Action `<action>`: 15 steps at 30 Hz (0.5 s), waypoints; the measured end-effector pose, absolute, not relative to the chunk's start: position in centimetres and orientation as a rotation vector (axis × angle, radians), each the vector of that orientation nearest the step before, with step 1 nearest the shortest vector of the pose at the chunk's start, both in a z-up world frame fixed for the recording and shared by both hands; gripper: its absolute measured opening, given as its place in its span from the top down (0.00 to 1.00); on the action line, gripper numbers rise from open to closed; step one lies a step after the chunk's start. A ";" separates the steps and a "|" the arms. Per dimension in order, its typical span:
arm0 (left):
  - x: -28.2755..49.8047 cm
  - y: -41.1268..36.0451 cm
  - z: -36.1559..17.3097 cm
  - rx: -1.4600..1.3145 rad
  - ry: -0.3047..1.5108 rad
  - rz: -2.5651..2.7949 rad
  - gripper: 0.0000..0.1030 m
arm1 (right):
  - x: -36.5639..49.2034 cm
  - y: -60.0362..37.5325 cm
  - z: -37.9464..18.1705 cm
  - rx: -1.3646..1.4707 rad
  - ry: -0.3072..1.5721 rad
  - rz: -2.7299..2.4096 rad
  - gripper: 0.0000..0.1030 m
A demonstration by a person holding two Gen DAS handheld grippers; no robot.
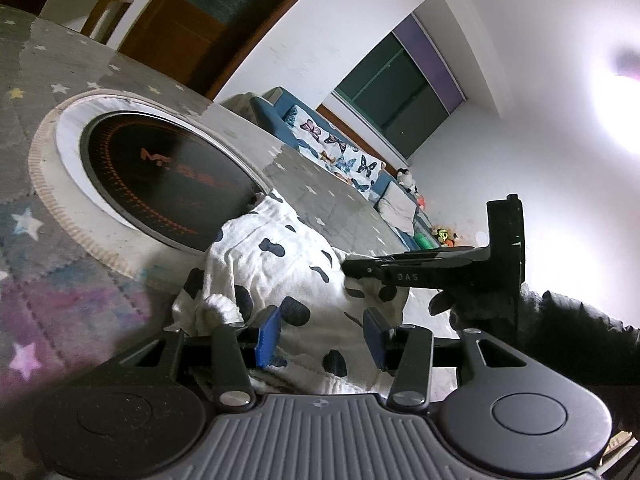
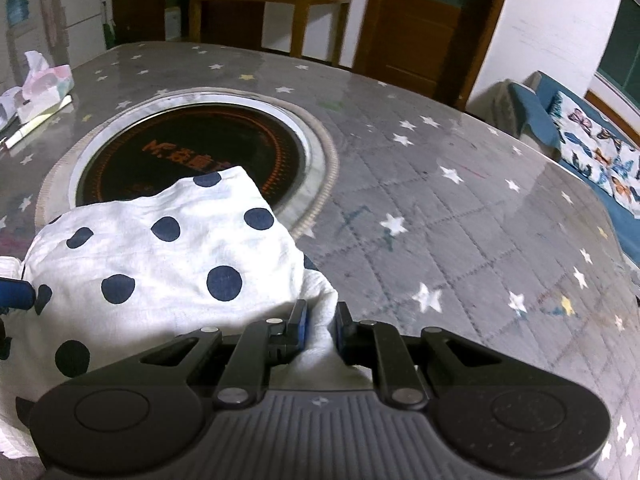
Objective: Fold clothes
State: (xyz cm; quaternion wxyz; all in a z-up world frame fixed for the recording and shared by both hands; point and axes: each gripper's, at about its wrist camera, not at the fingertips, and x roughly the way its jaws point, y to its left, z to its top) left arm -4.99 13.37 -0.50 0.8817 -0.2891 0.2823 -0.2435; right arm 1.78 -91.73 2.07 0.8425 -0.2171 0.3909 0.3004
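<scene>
Nearest us, our right gripper [image 2: 321, 322] pinches a white edge of the polka-dot garment [image 2: 168, 248], likely to carry a fold, while our left gripper [image 1: 322, 334] spreads wide over the bunched cloth, gripping nothing. The garment lies on the star-patterned table [image 2: 460, 220], overlapping the black round cooktop [image 2: 192, 152] beyond.

left tongs [image 1: 322, 334] spread wide — right tongs [image 2: 321, 322] pinched nearly closed.
</scene>
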 end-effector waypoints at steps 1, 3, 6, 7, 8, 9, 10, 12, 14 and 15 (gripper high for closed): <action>-4.8 13.3 -0.5 -0.601 0.590 -0.511 0.52 | 1.8 -92.0 2.1 -0.456 0.827 0.626 0.88; -4.3 12.9 -0.4 -0.597 0.595 -0.519 0.52 | 1.8 -92.4 2.1 -0.451 0.830 0.608 0.88; -3.6 12.4 -0.3 -0.587 0.603 -0.529 0.52 | 1.8 -93.2 2.1 -0.445 0.833 0.585 0.88; -3.4 12.2 -0.3 -0.583 0.605 -0.532 0.52 | 1.8 -93.4 2.0 -0.444 0.834 0.578 0.88; -3.2 12.1 -0.3 -0.579 0.608 -0.535 0.52 | 1.8 -93.6 2.0 -0.443 0.834 0.570 0.88; -3.0 11.9 -0.2 -0.575 0.611 -0.539 0.52 | 1.8 -93.9 2.0 -0.441 0.835 0.562 0.88; -2.7 11.8 -0.2 -0.571 0.614 -0.542 0.52 | 1.9 -94.1 2.0 -0.437 0.836 0.556 0.88; -2.3 11.4 -0.1 -0.563 0.619 -0.547 0.52 | 1.9 -94.6 2.0 -0.432 0.838 0.544 0.88; -2.0 11.1 0.0 -0.557 0.623 -0.552 0.52 | 2.0 -95.1 2.0 -0.427 0.840 0.533 0.88; -1.8 11.0 0.0 -0.555 0.625 -0.555 0.52 | 2.0 -95.3 2.0 -0.425 0.840 0.528 0.88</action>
